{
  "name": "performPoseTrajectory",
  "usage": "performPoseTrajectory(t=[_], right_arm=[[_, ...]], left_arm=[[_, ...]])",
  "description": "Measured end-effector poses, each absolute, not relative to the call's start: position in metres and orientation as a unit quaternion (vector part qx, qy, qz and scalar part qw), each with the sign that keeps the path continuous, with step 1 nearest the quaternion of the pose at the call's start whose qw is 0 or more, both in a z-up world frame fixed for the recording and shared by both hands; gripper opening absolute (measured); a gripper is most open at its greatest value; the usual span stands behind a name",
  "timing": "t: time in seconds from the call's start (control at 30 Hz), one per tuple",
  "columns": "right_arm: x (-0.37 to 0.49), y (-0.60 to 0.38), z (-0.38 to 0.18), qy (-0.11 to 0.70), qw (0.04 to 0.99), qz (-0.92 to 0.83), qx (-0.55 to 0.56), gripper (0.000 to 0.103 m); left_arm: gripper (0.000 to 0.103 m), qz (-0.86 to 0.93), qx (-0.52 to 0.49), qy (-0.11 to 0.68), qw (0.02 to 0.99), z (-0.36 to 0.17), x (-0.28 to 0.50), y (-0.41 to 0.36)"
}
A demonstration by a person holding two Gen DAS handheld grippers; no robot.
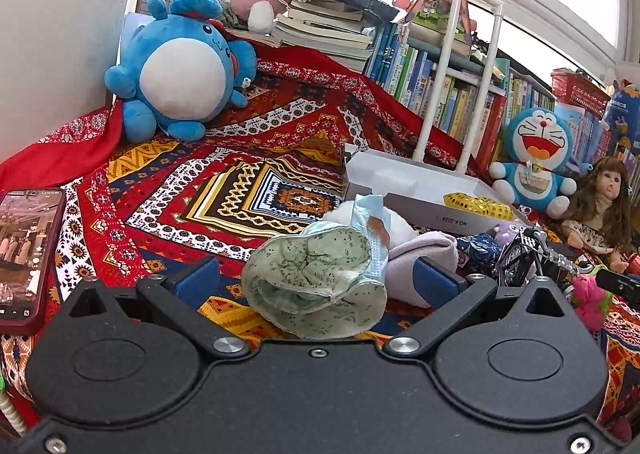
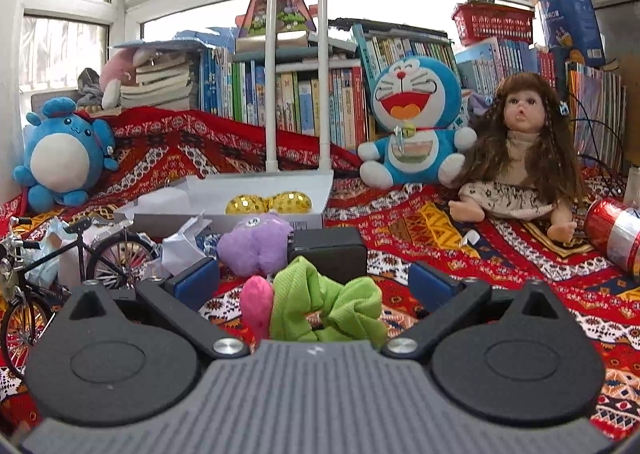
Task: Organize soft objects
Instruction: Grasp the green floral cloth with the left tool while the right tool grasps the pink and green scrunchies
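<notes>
In the left wrist view my left gripper [image 1: 316, 279] is open, its blue pads [image 1: 196, 279] wide apart. A crumpled green speckled cloth [image 1: 316, 282] lies between them on the patterned blanket [image 1: 168, 206]. Just behind it are a light blue face mask [image 1: 374, 230] and a lavender cloth [image 1: 426, 254]. In the right wrist view my right gripper [image 2: 316, 285] is also open. A bright green fabric toy [image 2: 336, 306] with a pink part [image 2: 258, 302] rests between its pads, untouched. A purple plush [image 2: 256, 242] sits beyond it, beside a black box [image 2: 328, 250].
A white box [image 2: 256, 184] holding two gold perforated balls [image 2: 268, 204] stands mid-blanket. A model bicycle [image 2: 60, 266] is at the left, a phone [image 1: 28, 250] further left. Blue round plush [image 1: 180, 66], Doraemon plush [image 2: 416, 118], doll [image 2: 520, 158], red-silver can [image 2: 612, 230] and bookshelves [image 2: 304, 94] ring the area.
</notes>
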State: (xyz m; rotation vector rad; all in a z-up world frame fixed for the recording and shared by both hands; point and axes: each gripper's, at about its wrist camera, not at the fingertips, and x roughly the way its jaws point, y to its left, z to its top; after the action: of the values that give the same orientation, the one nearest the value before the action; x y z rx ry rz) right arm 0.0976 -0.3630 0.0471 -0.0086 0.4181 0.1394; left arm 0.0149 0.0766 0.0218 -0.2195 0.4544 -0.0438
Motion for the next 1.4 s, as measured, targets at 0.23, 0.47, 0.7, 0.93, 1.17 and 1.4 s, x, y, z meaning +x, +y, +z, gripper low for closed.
performPoseTrajectory(t=[0.23,0.47,0.7,0.93,1.17,1.4], right_arm=[[0.099,-0.357,0.039,0.222,0.973,0.055,-0.026,0.103],[0.104,-0.357,0.037,0.246,0.967,0.068,-0.020,0.103],[0.108,-0.362,0.032,0.269,0.961,0.066,-0.001,0.091],[0.107,-0.357,0.028,0.276,0.958,0.073,-0.018,0.078],[0.107,-0.350,0.026,0.278,0.957,0.073,-0.027,0.066],[0.102,-0.335,0.025,0.283,0.954,0.094,-0.029,0.056]], left_arm=[[0.103,-0.023,-0.101,0.228,0.968,0.019,0.014,0.076],[0.103,-0.027,-0.092,0.233,0.968,0.016,0.014,0.072],[0.103,-0.009,-0.098,0.241,0.965,0.010,0.021,0.077],[0.102,0.002,-0.124,0.267,0.956,-0.003,0.031,0.081],[0.069,-0.001,-0.130,0.273,0.953,-0.007,0.038,0.084],[0.012,-0.006,-0.127,0.282,0.951,-0.004,0.038,0.083]])
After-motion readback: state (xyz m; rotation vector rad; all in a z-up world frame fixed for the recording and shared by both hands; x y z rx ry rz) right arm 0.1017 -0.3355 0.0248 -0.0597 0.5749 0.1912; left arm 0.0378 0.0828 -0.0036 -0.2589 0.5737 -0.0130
